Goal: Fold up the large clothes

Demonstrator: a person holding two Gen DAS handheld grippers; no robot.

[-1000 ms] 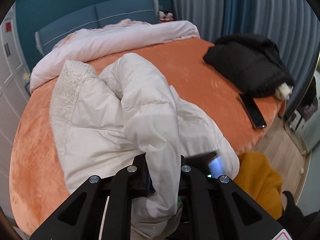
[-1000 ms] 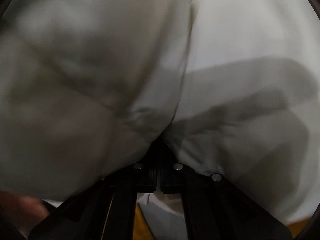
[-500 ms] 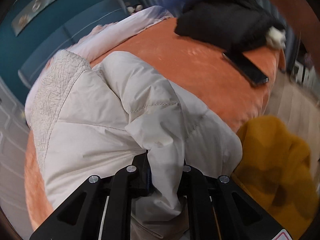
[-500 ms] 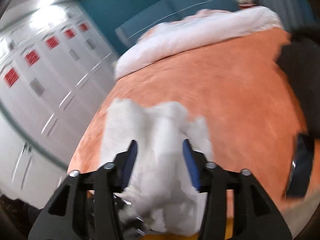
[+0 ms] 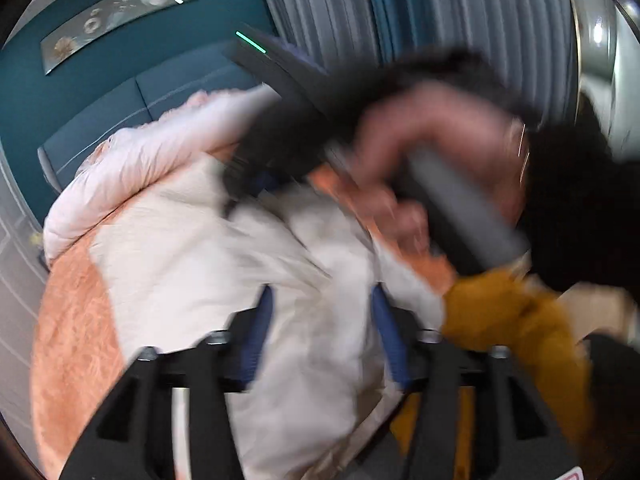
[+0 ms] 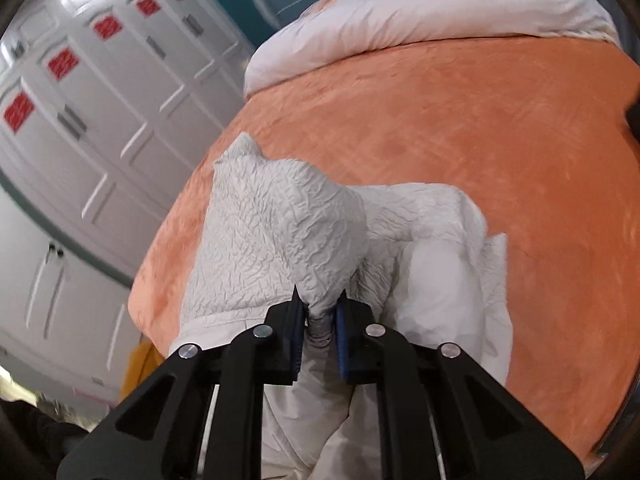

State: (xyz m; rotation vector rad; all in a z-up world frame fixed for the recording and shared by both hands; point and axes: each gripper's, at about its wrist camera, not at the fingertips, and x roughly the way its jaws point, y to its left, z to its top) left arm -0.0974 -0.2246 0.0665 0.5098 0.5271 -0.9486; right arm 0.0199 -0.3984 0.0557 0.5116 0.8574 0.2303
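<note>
roughly midway, by the look of it; the white puffer jacket (image 6: pixel 320 248) lies bunched at lower centre on the orange bed (image 6: pixel 480 128), not yet a flat bundle; the right claw (image 6: pixel 320 320) has just closed, pinching its crinkled lining; the left claw (image 5: pixel 320 328) has just opened, pads clear of the fabric between them; squaring and final folds remain.

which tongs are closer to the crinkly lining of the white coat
Right. The right tongs are clamped on the crinkly lining; the left tongs stand open over the coat's smooth shell.
</note>
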